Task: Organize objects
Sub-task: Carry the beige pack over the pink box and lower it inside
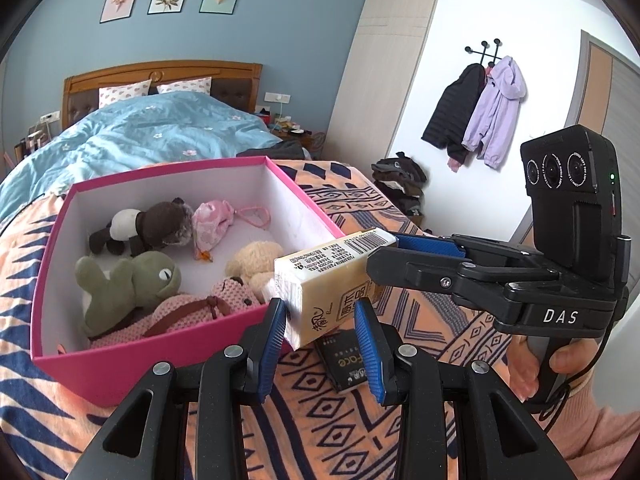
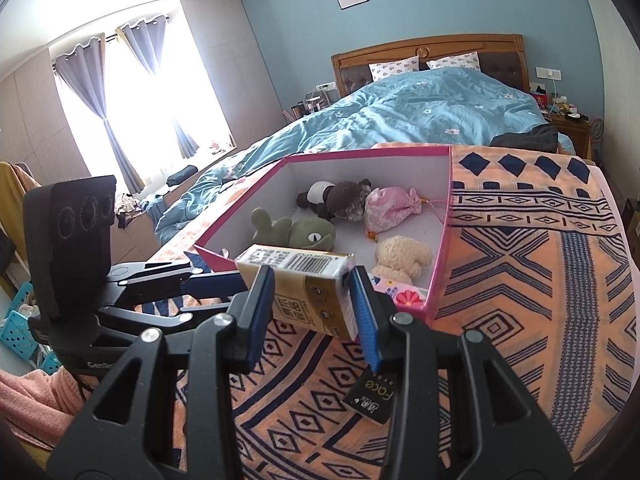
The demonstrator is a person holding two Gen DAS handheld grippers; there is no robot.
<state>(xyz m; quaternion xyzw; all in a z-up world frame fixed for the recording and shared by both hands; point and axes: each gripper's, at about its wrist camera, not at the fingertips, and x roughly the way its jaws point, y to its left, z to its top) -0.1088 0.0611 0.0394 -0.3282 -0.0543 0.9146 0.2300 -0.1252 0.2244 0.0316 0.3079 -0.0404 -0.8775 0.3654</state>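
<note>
A yellow tissue pack [image 1: 328, 280] is held in the air between both grippers, at the near corner of the pink box [image 1: 168, 354]. My left gripper [image 1: 320, 314] has its blue pads around the pack's lower end, with a visible gap on the right side. My right gripper [image 2: 312, 286] is shut on the pack [image 2: 308, 280]; it also shows in the left wrist view [image 1: 384, 252]. The pink box [image 2: 440, 248] holds a green plush [image 1: 128, 284], a panda plush [image 1: 140, 226], a pink pouch [image 1: 212, 220], a cream plush [image 1: 252, 260] and a pink knitted plush [image 1: 192, 312].
A black "Face" packet [image 1: 346, 360] lies on the orange patterned blanket [image 1: 440, 340] under the pack; it shows in the right wrist view [image 2: 374, 396] too. A bed with a blue duvet [image 2: 420, 116] lies behind the box. Blue baskets [image 2: 16, 320] stand far left.
</note>
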